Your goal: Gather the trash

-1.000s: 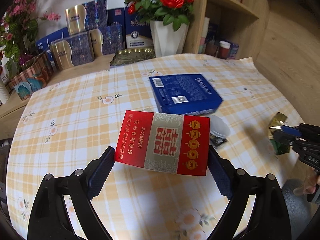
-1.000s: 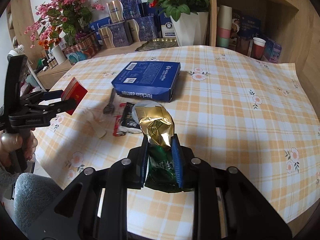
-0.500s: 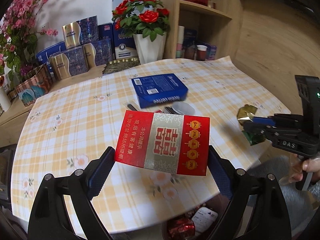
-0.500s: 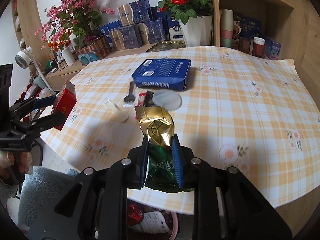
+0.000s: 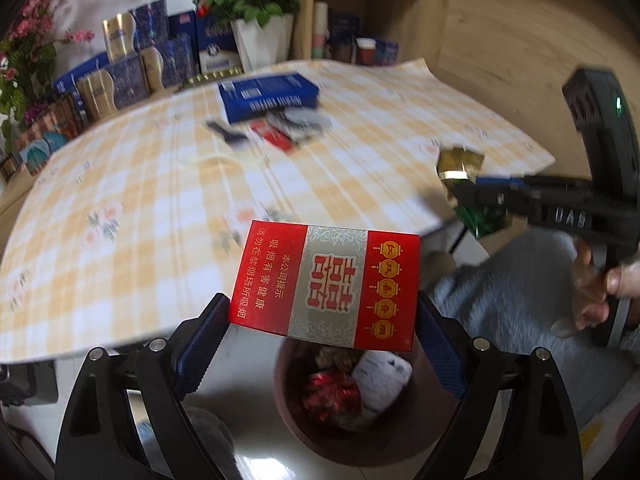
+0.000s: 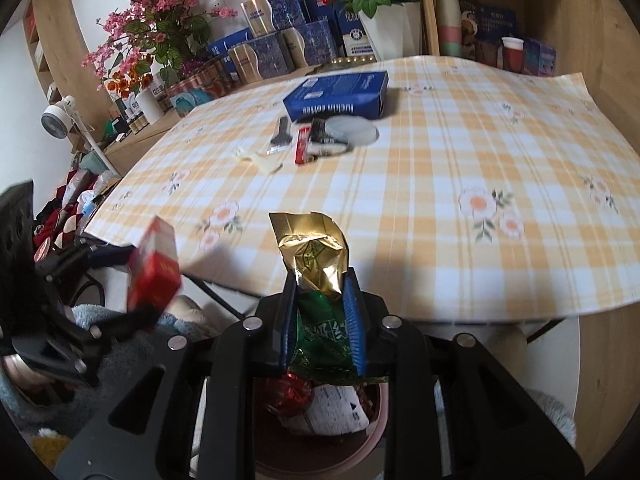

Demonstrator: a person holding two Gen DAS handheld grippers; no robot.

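My left gripper [image 5: 320, 328] clamps a red cigarette pack [image 5: 325, 289] by its two short ends, held flat with its printed face up, past the edge of the checked table [image 5: 120, 216]. Below the pack stands a round brown bin [image 5: 292, 412] with red foil and white paper inside. To the right, my right gripper [image 5: 460, 194] pinches a gold and green wrapper [image 5: 460, 164]. A blue box [image 5: 268, 96] lies blurred on the far tabletop.
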